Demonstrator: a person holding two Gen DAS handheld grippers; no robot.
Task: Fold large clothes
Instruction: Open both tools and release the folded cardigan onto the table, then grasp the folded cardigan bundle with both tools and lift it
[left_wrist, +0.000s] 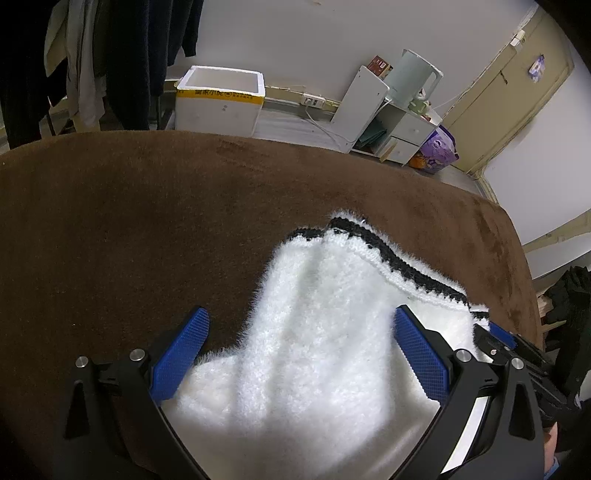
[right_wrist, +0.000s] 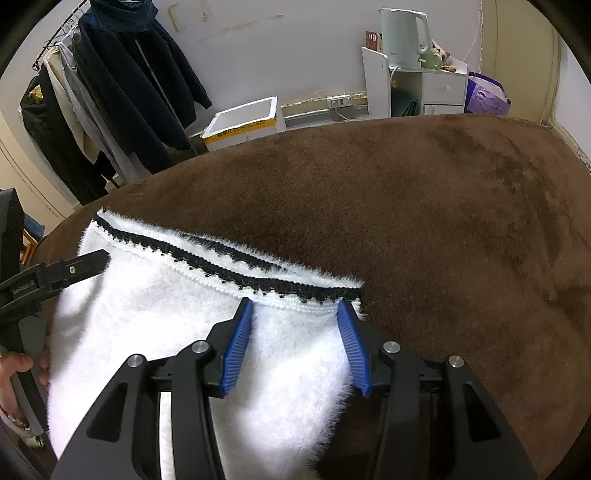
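Note:
A fluffy white sweater (left_wrist: 317, 332) with a black trimmed edge (left_wrist: 399, 258) lies folded on the brown plush surface (left_wrist: 129, 221). My left gripper (left_wrist: 301, 317) is open, its blue fingers spread wide over the sweater's left part. My right gripper (right_wrist: 295, 310) is open above the sweater's (right_wrist: 147, 314) right corner, its tips just short of the black trim (right_wrist: 229, 273). The right gripper shows at the sweater's right edge in the left wrist view (left_wrist: 498, 336). One finger (right_wrist: 85, 264) of the left gripper shows at the left of the right wrist view.
Beyond the surface's far edge stand a white foam box (left_wrist: 218, 103), a white shelf unit (left_wrist: 388, 118) with a kettle (left_wrist: 410, 77), a purple bag (left_wrist: 436, 151) and a rack of dark hanging clothes (right_wrist: 122, 92). A door (left_wrist: 517, 85) is at far right.

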